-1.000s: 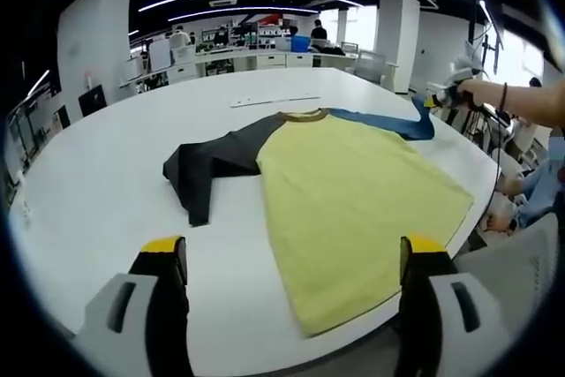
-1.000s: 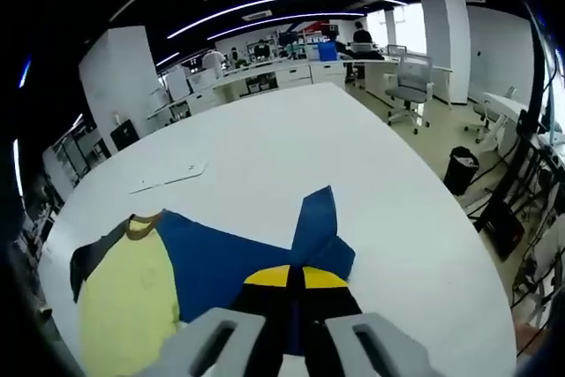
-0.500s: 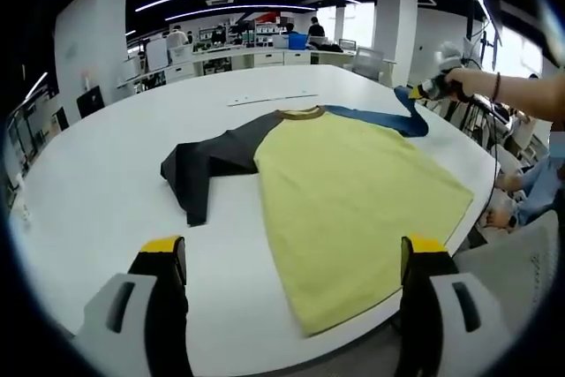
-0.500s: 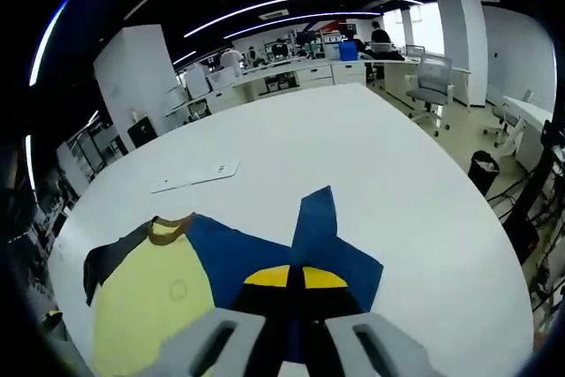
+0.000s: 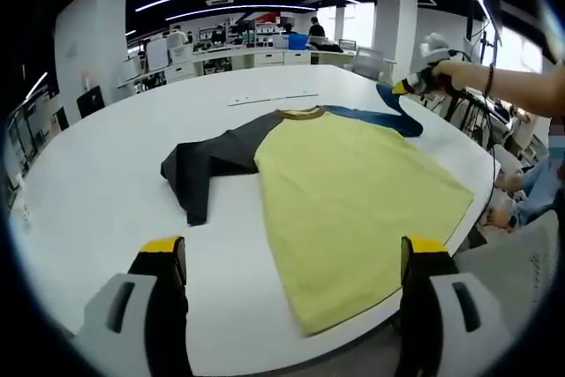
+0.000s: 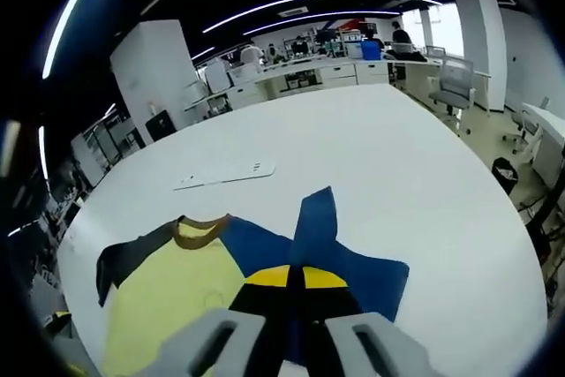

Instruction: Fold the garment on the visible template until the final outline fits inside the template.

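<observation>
A T-shirt with a yellow body [image 5: 353, 196], a brown collar [image 5: 302, 114], a black sleeve [image 5: 201, 169] and a blue sleeve [image 5: 381, 118] lies flat on the white table [image 5: 97, 183]. My left gripper [image 5: 296, 262] hovers open over the table's near edge, apart from the shirt's hem. My right gripper [image 6: 295, 278] is shut on the blue sleeve [image 6: 313, 227] and holds its end lifted off the table; in the left gripper view it shows at the far right [image 5: 408, 87] in a person's hand [image 5: 450, 72]. I see no template outline.
A thin white strip [image 5: 274, 99] lies on the table beyond the collar, also seen as the strip [image 6: 225, 174]. The table edge runs close under the shirt's hem. Desks, chairs and people stand in the office behind.
My right gripper has carried the blue sleeve end up and inward toward the collar. The left gripper has stayed put and open.
</observation>
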The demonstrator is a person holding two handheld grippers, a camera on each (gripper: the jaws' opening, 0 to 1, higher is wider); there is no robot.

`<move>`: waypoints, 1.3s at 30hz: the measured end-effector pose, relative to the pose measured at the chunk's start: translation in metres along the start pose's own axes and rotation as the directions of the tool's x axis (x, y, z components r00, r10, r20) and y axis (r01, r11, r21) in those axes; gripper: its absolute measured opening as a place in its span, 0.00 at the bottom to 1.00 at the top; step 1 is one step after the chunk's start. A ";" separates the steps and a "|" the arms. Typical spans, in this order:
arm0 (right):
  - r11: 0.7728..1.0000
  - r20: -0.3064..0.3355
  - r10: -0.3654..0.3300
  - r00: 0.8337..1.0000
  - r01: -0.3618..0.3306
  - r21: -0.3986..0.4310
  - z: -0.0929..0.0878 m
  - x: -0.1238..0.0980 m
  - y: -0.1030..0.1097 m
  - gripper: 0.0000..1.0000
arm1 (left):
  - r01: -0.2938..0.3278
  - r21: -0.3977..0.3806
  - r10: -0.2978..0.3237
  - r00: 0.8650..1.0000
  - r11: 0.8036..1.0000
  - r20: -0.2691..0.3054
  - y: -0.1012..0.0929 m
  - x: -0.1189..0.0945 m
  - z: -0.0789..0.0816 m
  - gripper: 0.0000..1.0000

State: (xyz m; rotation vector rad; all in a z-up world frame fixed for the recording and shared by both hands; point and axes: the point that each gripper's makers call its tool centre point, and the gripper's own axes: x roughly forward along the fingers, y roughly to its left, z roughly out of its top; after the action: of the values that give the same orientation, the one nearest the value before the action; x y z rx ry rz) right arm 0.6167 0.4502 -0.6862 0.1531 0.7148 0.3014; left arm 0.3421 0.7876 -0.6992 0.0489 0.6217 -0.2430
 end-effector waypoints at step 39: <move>0.970 -0.061 0.113 0.992 -0.123 -0.210 -0.002 0.040 0.107 0.00 | 0.000 0.004 0.000 1.000 1.000 -0.025 0.000 0.003 -0.006 0.99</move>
State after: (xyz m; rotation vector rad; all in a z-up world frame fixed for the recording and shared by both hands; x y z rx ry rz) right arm 0.6206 0.5640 -0.6867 -0.0164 0.7184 0.4947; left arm 0.3406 0.7875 -0.7056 0.0555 0.6457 -0.2442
